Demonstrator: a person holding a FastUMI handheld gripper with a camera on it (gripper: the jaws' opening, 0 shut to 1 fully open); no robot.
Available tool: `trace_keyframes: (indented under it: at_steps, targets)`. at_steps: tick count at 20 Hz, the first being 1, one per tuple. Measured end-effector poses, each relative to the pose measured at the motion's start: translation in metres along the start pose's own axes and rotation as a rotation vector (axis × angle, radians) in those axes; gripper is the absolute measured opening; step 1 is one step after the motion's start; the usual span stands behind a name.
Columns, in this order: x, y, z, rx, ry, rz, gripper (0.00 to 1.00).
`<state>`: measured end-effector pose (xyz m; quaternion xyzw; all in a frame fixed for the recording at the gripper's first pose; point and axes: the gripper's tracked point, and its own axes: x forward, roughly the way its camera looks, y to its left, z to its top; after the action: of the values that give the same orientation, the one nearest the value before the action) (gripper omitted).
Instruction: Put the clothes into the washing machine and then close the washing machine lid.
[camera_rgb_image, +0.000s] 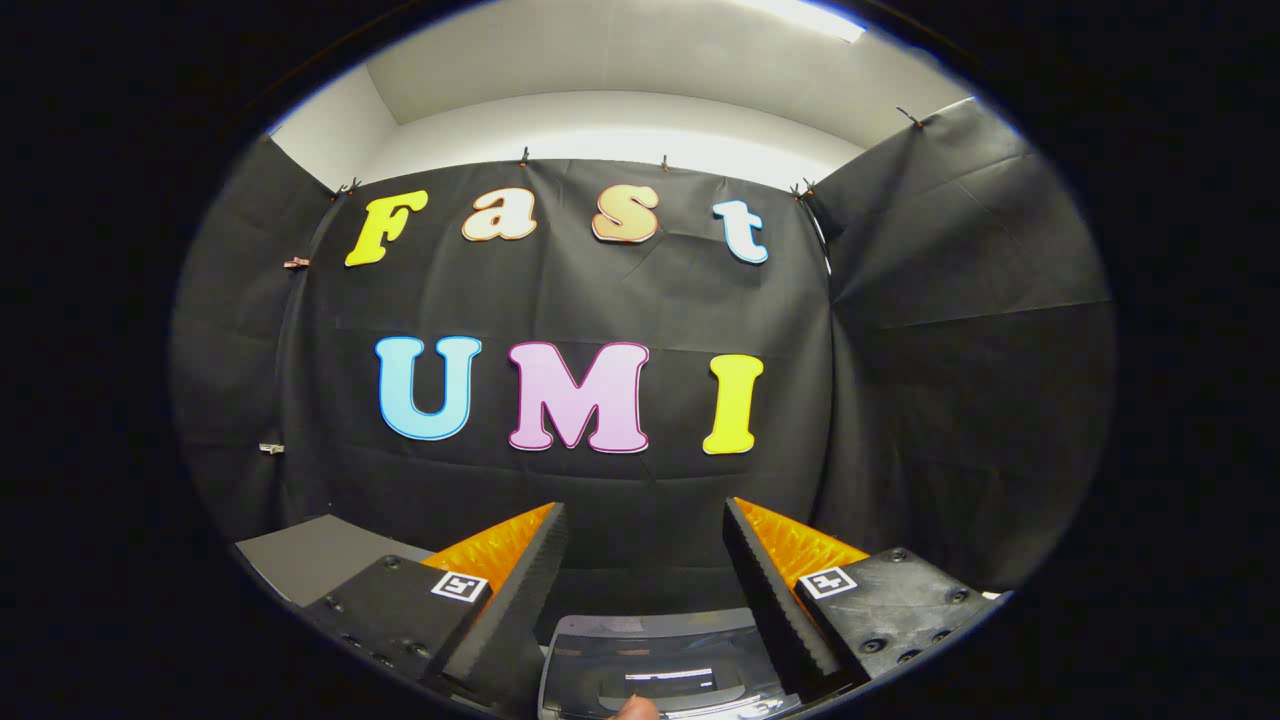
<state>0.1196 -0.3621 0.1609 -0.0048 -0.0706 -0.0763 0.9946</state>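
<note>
The tool (645, 525) is held level with its fingers (520, 590) spread wide apart, gripping nothing and touching nothing; the black cloth wall (620, 300) stands beyond them. Below and between the fingers lies the translucent washing machine lid (650, 660), with a fingertip (635, 708) at its near edge. A grey tabletop (305, 555) shows beside the left finger.

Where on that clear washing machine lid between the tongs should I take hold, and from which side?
Take the washing machine lid by its far rim, the curved edge facing the booth wall, coming down from above. That edge looks thin enough to pinch, and it lies in the gap of the open tongs, whose fingers touch nothing. A fingertip shows at the near edge. I cannot tell where the hinge is.
</note>
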Motion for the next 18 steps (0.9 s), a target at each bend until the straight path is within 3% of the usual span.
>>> trace_keyframes:
  at_steps: [18]
  targets:
    - [0.0087,0.0045,-0.0062,-0.005,0.026,0.004,0.97]
